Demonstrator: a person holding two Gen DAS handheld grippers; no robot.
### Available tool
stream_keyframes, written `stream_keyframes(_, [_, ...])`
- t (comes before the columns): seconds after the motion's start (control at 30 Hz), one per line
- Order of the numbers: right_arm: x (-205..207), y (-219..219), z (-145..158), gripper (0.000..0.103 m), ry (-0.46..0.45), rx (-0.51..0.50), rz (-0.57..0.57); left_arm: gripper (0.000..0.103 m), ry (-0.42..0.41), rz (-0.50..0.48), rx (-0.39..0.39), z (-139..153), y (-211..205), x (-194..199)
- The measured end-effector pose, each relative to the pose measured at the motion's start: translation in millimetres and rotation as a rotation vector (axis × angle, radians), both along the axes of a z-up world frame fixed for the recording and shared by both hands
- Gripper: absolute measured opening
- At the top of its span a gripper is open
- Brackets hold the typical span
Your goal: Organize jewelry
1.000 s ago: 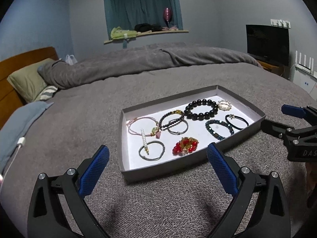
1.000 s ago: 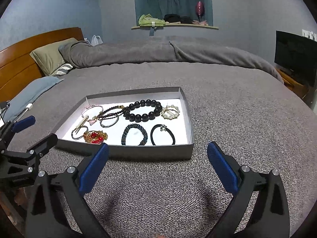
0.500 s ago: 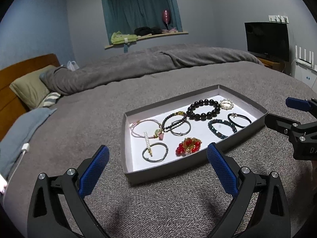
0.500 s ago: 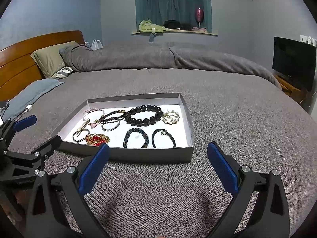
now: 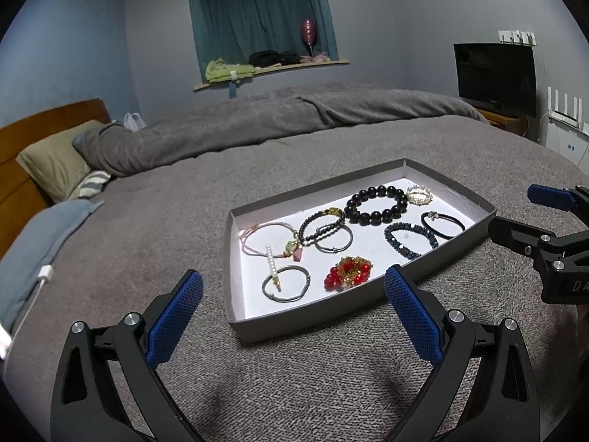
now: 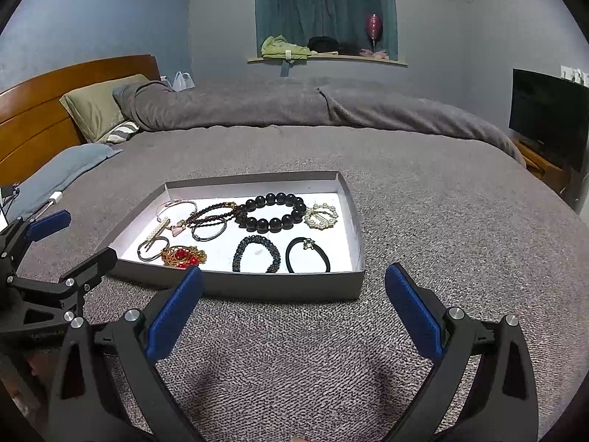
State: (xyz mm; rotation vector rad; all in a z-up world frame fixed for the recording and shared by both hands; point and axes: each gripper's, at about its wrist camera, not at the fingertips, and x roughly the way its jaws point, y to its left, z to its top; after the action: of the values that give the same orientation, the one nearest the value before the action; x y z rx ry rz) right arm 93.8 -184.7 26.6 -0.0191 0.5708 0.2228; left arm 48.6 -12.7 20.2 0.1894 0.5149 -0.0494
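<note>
A shallow grey tray [image 5: 302, 318] [image 6: 279, 287] with a white floor lies on the grey bedspread and holds several pieces of jewelry: a large black bead bracelet [image 5: 375, 205] [image 6: 275, 212], a red and gold piece [image 5: 349, 272] [image 6: 183, 255], a teal bead bracelet [image 5: 410, 239] [image 6: 256, 253], a black hair tie [image 5: 443, 224] [image 6: 307, 255], a pearl brooch [image 5: 419, 195] [image 6: 321, 216] and a pearl clip on a silver ring [image 5: 285, 283]. My left gripper [image 5: 293, 296] is open and empty, just before the tray's near left corner. My right gripper [image 6: 293, 296] is open and empty, before the tray's right end.
The bed [image 6: 441, 221] spreads wide around the tray, with a rolled duvet [image 5: 279, 118] at the back, pillows [image 5: 55, 162] and a wooden headboard [image 6: 40, 110] at the left. A white cable [image 5: 40, 276] lies at the left. A TV [image 5: 495, 77] stands at the right.
Both grippers have tilted up and drawn back a little, so the tray sits lower in both views. Both stay open and empty. The jewelry has not moved.
</note>
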Motion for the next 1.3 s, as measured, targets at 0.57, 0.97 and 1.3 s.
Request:
stream_keyframes(0.57, [0.2,2.5,-1.8,0.098,0.000,-0.009,0.005,0.098,-0.001,-0.001,0.001,-0.4,-0.6,0.3])
stream_keyframes(0.97, [-0.3,3.4,-2.1,0.098,0.001,-0.010,0.006,0.098,0.003,-0.002,-0.006,-0.7,-0.4,0.1])
stream_keyframes(1.3, [0.1,3.3,-3.0,0.098,0.003,-0.011,0.007,0.098,0.006,-0.003,-0.011,-0.8,0.3,0.7])
